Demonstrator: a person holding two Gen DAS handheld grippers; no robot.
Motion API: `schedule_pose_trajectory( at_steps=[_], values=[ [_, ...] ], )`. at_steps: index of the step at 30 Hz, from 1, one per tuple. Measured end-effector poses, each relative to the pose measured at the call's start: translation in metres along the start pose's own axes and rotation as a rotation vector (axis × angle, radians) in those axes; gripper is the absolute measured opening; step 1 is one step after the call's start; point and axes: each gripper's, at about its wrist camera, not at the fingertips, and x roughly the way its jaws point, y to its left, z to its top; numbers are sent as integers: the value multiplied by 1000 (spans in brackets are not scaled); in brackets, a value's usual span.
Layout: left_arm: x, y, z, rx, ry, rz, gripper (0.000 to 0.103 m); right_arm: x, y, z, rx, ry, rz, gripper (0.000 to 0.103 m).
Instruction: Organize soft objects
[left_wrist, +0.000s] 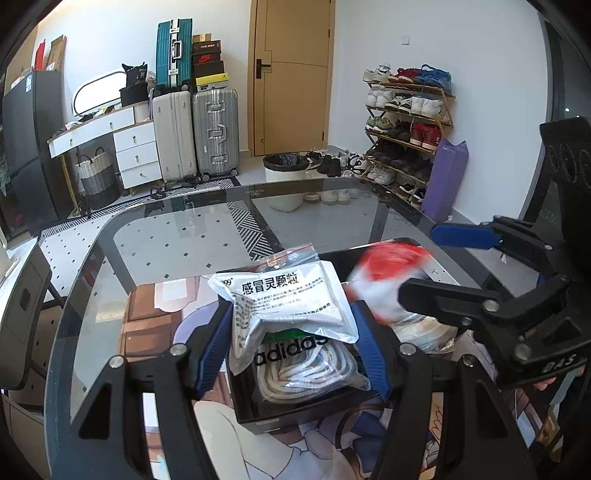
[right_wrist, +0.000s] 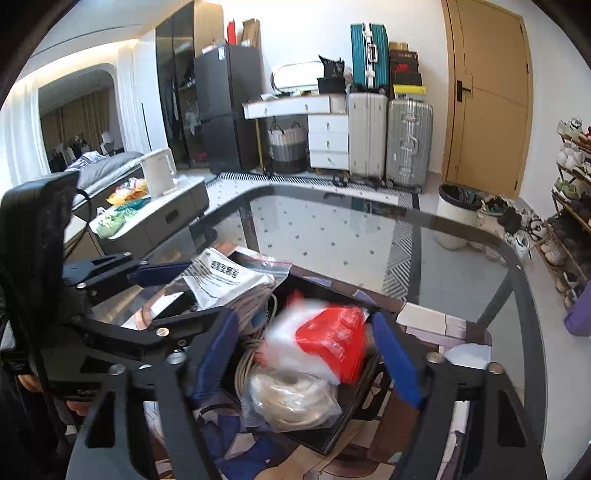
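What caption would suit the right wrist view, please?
Right gripper open above a black box as a blurred red-and-white bag drops in.

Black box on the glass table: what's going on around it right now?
A person works two handheld claws over the black box. The left claw is closed on a silver medicine sachet, held above a bag of white laces in the box. The right claw stands open around a blurred red-and-white plastic bag; its pads are clear of the bag, above a bag of coiled white cord.
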Motion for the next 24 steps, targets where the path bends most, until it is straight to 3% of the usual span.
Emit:
schedule_pose_trajectory(
  at_steps=[4, 14, 24],
  values=[
    [0, -2, 0, 3, 2, -13, 65, -8, -8, -5, 4, -1, -22, 88],
    [-23, -2, -2, -2, -63, -21, 102, -24, -15, -15, 13, -26, -37, 99],
    [-50, 7, -15, -27, -112, 17, 103, -43, 3, -36, -7, -116, 4, 102]
  ],
)
